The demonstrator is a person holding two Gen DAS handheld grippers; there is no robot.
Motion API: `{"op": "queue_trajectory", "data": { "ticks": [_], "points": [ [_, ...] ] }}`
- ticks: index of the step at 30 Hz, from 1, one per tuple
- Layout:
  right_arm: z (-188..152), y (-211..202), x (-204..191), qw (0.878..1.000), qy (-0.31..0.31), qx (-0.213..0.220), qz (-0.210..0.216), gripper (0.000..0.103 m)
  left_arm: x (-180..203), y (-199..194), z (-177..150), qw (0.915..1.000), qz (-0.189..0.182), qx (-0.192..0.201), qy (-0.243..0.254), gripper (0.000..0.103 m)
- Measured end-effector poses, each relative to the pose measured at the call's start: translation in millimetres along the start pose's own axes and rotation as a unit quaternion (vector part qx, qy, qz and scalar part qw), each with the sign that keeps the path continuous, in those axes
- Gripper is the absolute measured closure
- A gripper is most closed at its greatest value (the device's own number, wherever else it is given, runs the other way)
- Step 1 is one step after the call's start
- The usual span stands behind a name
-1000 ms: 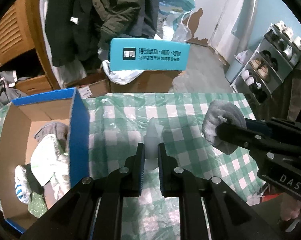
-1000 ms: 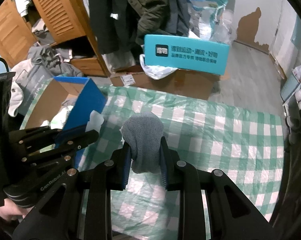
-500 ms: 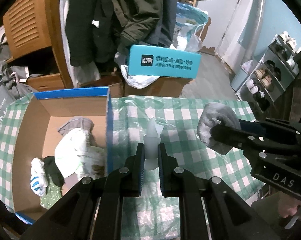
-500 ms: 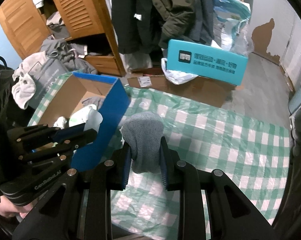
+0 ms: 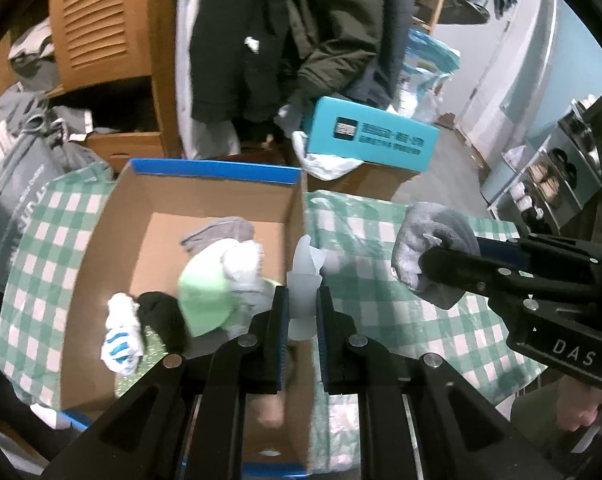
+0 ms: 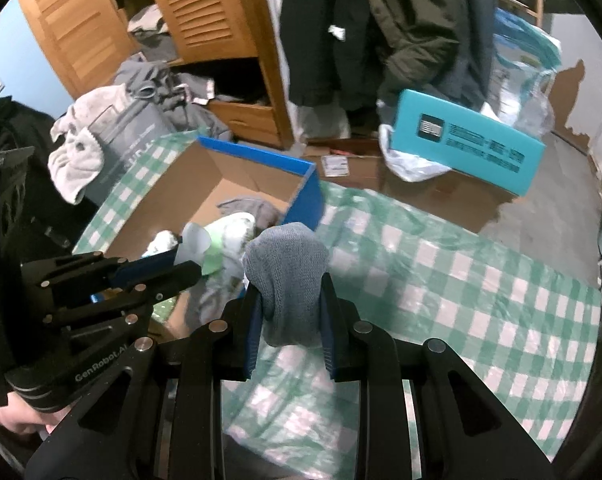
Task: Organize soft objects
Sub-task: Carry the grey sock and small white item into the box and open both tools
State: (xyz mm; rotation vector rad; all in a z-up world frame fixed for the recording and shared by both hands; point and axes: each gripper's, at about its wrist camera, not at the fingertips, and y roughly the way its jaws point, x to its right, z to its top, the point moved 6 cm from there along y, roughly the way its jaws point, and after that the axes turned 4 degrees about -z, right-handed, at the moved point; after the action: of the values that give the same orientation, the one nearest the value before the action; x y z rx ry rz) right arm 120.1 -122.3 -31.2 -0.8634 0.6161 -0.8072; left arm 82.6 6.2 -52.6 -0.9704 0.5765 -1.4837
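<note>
My left gripper [image 5: 303, 300] is shut on a thin white soft piece [image 5: 304, 276], held above the right wall of an open cardboard box with a blue rim [image 5: 217, 170]. Inside the box lie several soft items: a grey cloth [image 5: 221, 230], a green and white bundle [image 5: 213, 292], a black piece [image 5: 161, 316] and a white sock with blue stripes [image 5: 121, 340]. My right gripper [image 6: 289, 300] is shut on a grey knitted sock [image 6: 287, 276], just right of the box. In the right wrist view the left gripper [image 6: 185, 258] holds its white piece over the box [image 6: 261, 156].
A green and white checked cloth [image 6: 461, 280] covers the table. Behind it stand a teal box [image 6: 465, 148] on cardboard cartons, hanging dark coats [image 6: 381, 20] and a wooden louvred wardrobe [image 6: 205, 12]. A grey bag [image 5: 17, 184] sits at the left; shoe shelves [image 5: 561, 172] at the right.
Both grippers have carried their pieces leftward toward the box. The left gripper now hangs over the box's right wall, and the box fills more of both views.
</note>
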Motion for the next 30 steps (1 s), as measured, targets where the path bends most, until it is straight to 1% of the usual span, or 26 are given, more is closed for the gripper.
{"op": "queue_trajectory", "data": {
  "ticks": [6, 14, 17, 20, 23, 24, 25, 28, 29, 30],
  "points": [
    [6.6, 14.1, -30.7, 1.000, -0.019, -0.012, 0.016, 0.080, -36.0, -7.6, -5.7, 0.9996, 0.012, 0.002, -0.026, 0.090],
    [11.7, 36.8, -64.4, 0.998, -0.037, -0.035, 0.032, 0.080, -71.8, -6.8, -14.2, 0.9983, 0.023, -0.004, -0.054, 0.090],
    [12.9, 46.8, -72.9, 0.998, -0.040, -0.046, 0.034, 0.080, -83.7, -4.3, -17.6, 0.9976, 0.035, -0.007, -0.059, 0.089],
    [13.1, 56.9, -79.1, 0.997, -0.045, -0.056, 0.030, 0.079, -94.2, -0.4, -21.9, 0.9969, 0.037, -0.014, -0.068, 0.089],
    [13.5, 63.8, -84.3, 0.996, -0.046, -0.064, 0.033, 0.079, -103.2, 4.7, -26.9, 0.9960, 0.048, -0.020, -0.072, 0.087],
    [13.7, 66.0, -85.8, 0.996, -0.046, -0.066, 0.034, 0.078, -105.3, 6.2, -28.5, 0.9957, 0.049, -0.022, -0.076, 0.087],
    [13.7, 68.2, -87.5, 0.996, -0.047, -0.068, 0.035, 0.074, -107.8, 8.0, -30.1, 0.9953, 0.048, -0.025, -0.081, 0.087],
    [13.2, 73.0, -90.2, 0.996, -0.046, -0.073, 0.032, 0.070, -112.9, 10.0, -32.5, 0.9945, 0.046, -0.030, -0.089, 0.085],
    [12.8, 74.5, -90.4, 0.996, -0.046, -0.074, 0.030, 0.068, -114.2, 9.4, -32.6, 0.9943, 0.046, -0.029, -0.092, 0.082],
    [12.5, 75.6, -90.6, 0.996, -0.046, -0.075, 0.029, 0.066, -115.0, 8.4, -32.4, 0.9941, 0.044, -0.027, -0.096, 0.076]
  ]
}}
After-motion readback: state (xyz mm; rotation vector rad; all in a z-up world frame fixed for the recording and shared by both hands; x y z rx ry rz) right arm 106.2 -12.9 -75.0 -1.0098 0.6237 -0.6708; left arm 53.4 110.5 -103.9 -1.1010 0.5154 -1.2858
